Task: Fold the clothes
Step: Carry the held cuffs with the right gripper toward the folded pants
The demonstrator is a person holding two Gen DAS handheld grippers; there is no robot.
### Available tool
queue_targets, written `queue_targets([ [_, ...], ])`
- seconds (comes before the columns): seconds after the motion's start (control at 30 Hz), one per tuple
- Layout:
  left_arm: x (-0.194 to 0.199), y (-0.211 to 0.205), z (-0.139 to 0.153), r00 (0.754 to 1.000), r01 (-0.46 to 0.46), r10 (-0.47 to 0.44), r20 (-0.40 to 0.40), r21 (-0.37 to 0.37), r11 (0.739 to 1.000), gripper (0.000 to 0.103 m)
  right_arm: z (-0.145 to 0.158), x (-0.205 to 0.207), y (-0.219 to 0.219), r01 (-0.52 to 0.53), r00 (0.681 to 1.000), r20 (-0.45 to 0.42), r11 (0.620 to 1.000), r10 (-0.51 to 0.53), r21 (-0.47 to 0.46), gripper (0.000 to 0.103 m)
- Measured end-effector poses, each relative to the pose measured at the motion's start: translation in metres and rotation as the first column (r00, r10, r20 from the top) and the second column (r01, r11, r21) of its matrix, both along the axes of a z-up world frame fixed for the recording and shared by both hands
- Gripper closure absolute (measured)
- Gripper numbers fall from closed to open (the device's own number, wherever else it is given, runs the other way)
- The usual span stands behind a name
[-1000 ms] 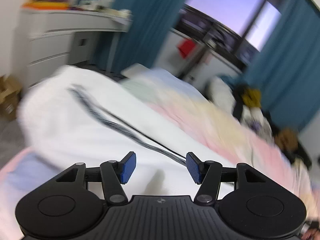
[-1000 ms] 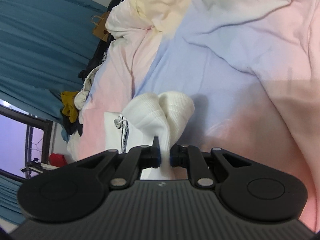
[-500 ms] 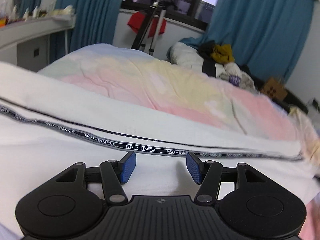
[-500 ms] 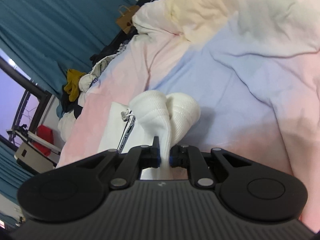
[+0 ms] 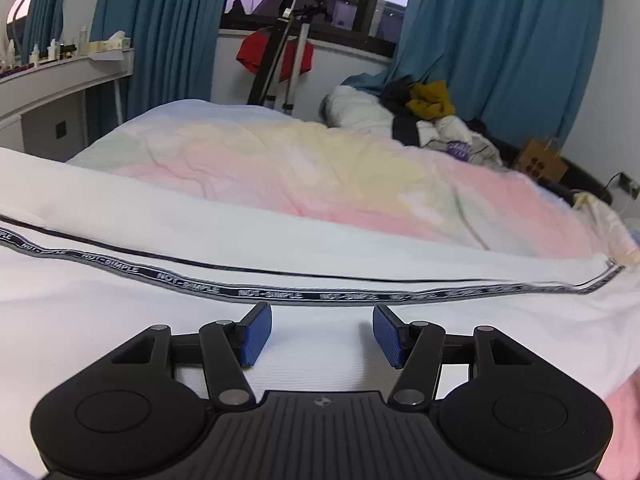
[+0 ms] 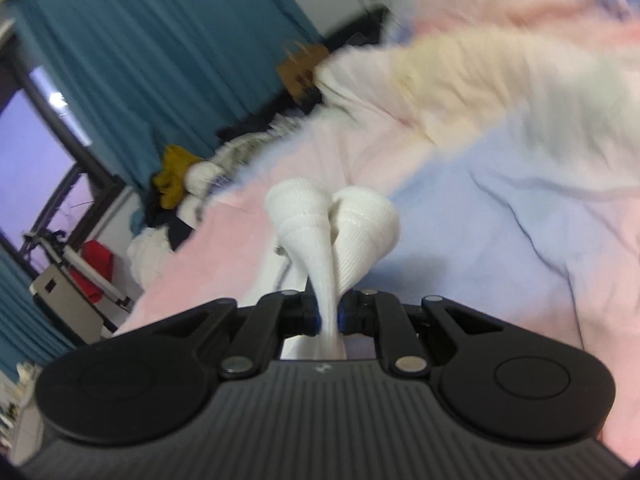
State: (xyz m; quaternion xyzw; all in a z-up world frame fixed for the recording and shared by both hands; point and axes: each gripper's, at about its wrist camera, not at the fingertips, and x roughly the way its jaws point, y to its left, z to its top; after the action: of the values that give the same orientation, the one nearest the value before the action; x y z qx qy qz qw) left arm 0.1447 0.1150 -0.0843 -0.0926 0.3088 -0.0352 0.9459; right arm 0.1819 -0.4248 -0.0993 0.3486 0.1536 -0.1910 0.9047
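Observation:
White trousers [image 5: 320, 248] with a black lettered side stripe [image 5: 304, 294] lie stretched across the pastel duvet [image 5: 320, 168]. My left gripper [image 5: 322, 334] hovers low over the white fabric just in front of the stripe, its blue pads [image 5: 256, 334] apart and nothing between them. In the right wrist view my right gripper [image 6: 329, 316] is shut on the white ribbed waistband [image 6: 340, 220], which bunches in two lobes above the jaws and is lifted off the duvet [image 6: 500, 220].
A heap of clothes [image 5: 424, 112] lies at the bed's far end by teal curtains [image 5: 500, 40]. A red cloth hangs on a stand [image 5: 276, 52] under the window. A white dresser [image 5: 60, 92] stands left. A brown paper bag [image 5: 540, 160] sits far right.
The left gripper swung right and dropped low over the trousers, then held still. The right gripper rolled and rose, lifting the pinched waistband; its view is now blurred.

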Motion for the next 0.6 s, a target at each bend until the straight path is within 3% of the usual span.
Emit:
queue_targets([
  [0.13, -0.004, 0.005, 0.013, 0.999, 0.023, -0.021, 0.034, -0.053, 0.998, 0.044, 0.036, 0.004, 0.04, -0.059, 0.994, 0.081, 0.985, 0.073, -0.161, 0.091],
  [0.2, -0.005, 0.011, 0.022, 0.998, 0.042, -0.037, 0.052, -0.095, 0.995, 0.044, 0.056, 0.008, 0.073, -0.111, 0.983, 0.107, 0.954, 0.146, -0.279, 0.091],
  [0.3, -0.012, 0.028, 0.039, 0.995, 0.037, -0.02, 0.093, -0.178, 0.983, 0.044, 0.08, 0.01, 0.136, -0.218, 0.942, 0.13, 0.859, 0.309, -0.464, 0.091],
  [0.43, -0.024, 0.06, 0.06, 0.99, 0.001, 0.043, 0.137, -0.304, 0.953, 0.044, 0.081, 0.003, 0.223, -0.37, 0.847, 0.088, 0.701, 0.524, -0.609, 0.091],
  [0.5, -0.026, 0.08, 0.063, 0.99, 0.008, 0.047, 0.131, -0.393, 0.92, 0.044, 0.067, 0.0, 0.264, -0.446, 0.803, 0.014, 0.616, 0.596, -0.65, 0.092],
  [0.6, -0.026, 0.1, 0.064, 0.989, -0.036, 0.096, 0.116, -0.435, 0.9, 0.043, 0.03, -0.001, 0.32, -0.579, 0.72, -0.147, 0.47, 0.678, -0.666, 0.092],
])
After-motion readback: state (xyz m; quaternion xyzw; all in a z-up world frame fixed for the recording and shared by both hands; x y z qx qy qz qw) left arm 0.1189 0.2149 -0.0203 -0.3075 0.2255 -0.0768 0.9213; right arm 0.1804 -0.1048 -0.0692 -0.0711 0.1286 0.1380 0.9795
